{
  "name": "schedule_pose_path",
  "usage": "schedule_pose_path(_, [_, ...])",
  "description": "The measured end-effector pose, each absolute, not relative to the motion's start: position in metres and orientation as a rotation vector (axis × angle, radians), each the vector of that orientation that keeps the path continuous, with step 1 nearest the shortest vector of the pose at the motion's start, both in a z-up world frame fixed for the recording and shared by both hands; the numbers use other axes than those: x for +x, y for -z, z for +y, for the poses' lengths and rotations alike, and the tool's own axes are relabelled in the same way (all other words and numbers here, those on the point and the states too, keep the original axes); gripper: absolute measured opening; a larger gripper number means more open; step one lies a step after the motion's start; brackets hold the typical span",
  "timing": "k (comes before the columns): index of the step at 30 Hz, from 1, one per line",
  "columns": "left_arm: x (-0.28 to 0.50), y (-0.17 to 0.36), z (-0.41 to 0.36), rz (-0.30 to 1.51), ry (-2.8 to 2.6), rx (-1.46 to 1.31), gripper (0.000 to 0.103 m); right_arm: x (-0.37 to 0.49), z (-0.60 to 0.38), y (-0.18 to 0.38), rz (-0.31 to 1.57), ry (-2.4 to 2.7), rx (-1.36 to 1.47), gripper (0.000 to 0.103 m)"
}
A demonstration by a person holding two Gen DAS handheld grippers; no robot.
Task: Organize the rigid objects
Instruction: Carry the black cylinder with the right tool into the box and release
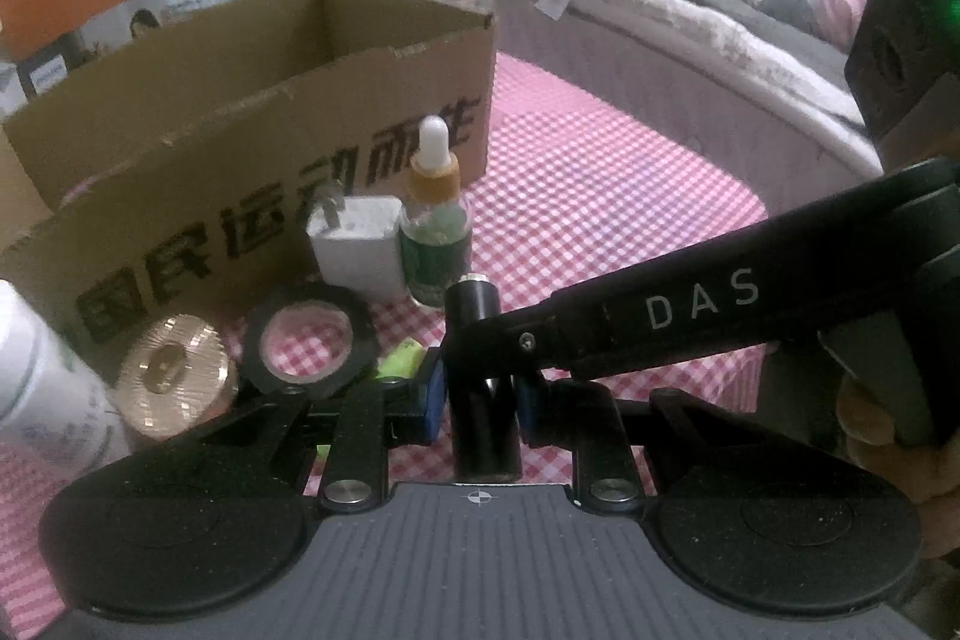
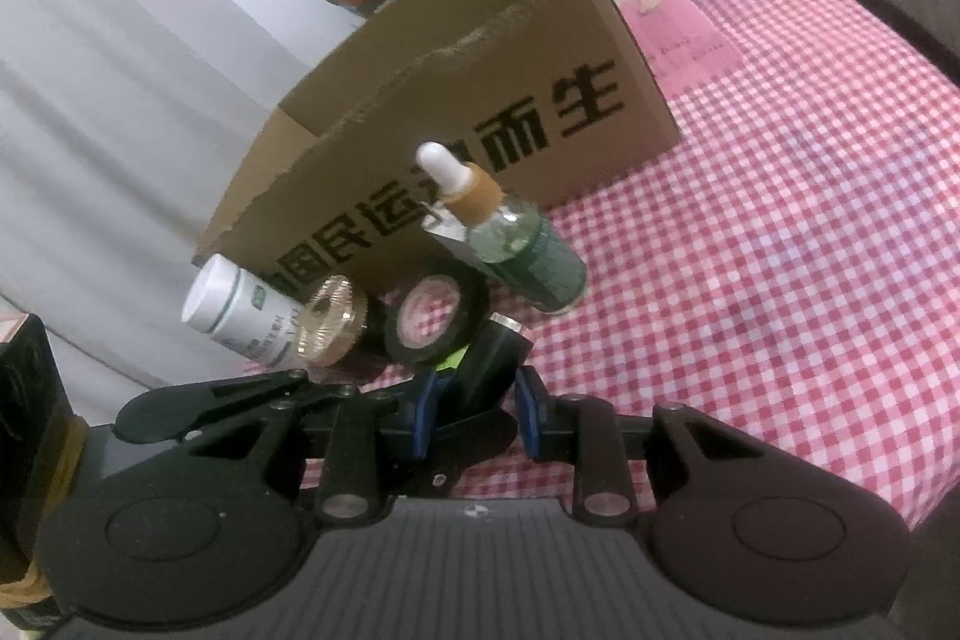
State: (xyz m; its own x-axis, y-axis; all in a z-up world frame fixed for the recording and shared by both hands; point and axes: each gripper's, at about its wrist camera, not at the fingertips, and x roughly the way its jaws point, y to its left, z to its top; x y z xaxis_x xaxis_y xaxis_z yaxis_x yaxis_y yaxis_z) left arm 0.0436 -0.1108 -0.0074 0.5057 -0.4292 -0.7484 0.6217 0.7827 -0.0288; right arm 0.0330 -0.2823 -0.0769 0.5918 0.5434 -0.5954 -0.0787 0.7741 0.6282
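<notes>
The black tube (image 1: 483, 400), silver-capped at its far end, is clamped between both my tongs, left gripper (image 1: 477, 397) low on it and right gripper (image 2: 474, 409) crossing higher, above the checked cloth (image 1: 600, 196) just before the tape (image 1: 309, 337), dropper bottle (image 1: 435, 226) and box (image 1: 252, 112).

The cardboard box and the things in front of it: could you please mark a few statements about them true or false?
1. The dropper bottle stands upright in front of the cardboard box. True.
2. The tape roll lies inside the box. False: it lies on the checked cloth in front of the box.
3. The left tool and the right tool both grip the black tube. True.
4. The dropper bottle has a black top. False: its top is white.
</notes>
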Motion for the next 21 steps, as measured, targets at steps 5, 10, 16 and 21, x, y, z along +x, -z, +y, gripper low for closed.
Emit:
schedule_pose_path(5, [0.035, -0.014, -0.099, 0.749, 0.622, 0.247, 0.022, 0.028, -0.272, 0.055, 0.827, -0.404, 0.562, 0.03])
schedule_pose_path(10, [0.029, -0.042, -0.08, 0.654, 0.587, 0.231, 0.022, 0.025, -0.256, 0.021, 0.756, -0.445, 0.502, 0.031])
schedule_pose_path(16, [0.041, -0.08, -0.058, 0.549, 0.516, 0.215, 0.022, 0.036, -0.233, -0.027, 0.651, -0.521, 0.405, 0.031])
schedule_pose_path(21, [0.064, -0.098, -0.047, 0.522, 0.465, 0.198, 0.022, 0.067, -0.213, -0.059, 0.606, -0.587, 0.35, 0.031])
